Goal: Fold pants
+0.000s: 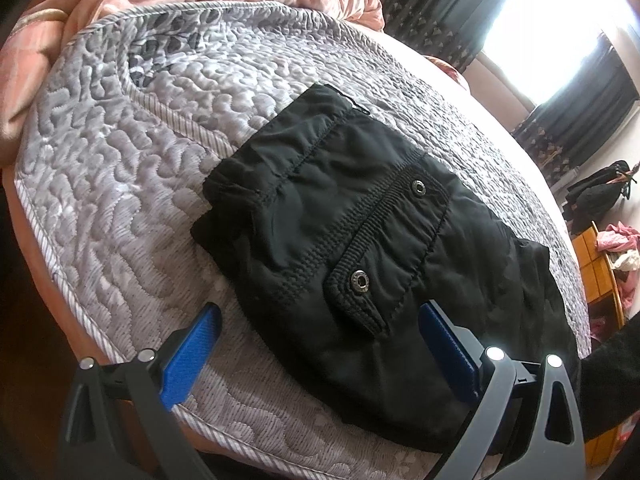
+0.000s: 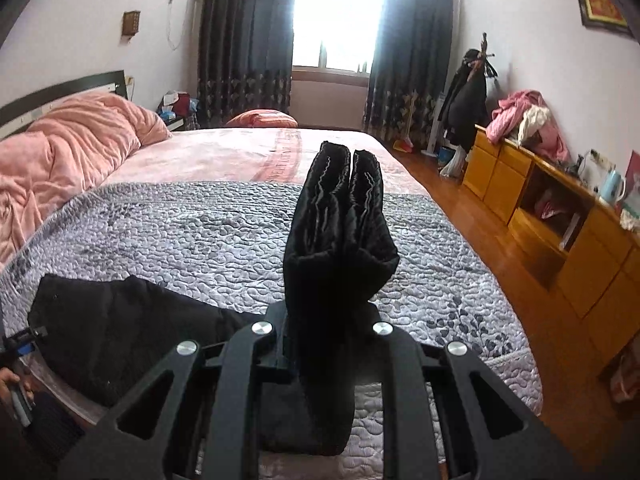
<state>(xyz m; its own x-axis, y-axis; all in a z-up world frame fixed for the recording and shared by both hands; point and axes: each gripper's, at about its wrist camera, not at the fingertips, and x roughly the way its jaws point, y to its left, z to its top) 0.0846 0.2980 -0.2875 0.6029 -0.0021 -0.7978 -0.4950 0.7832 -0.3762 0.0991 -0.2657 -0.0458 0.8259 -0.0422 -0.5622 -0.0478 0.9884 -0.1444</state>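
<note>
Black pants lie on the grey quilted bedspread, waistband end folded near the bed's edge. The left gripper hangs wide open above them, gripping nothing. The right gripper is clamped on the leg ends, lifting them upright.

The left gripper points steeply down, its blue fingers spread wide apart with nothing pinched between them. The right gripper tilts gently downward, nearly closed and clamped on bunched black cloth. A hand shows at the left edge.
</note>
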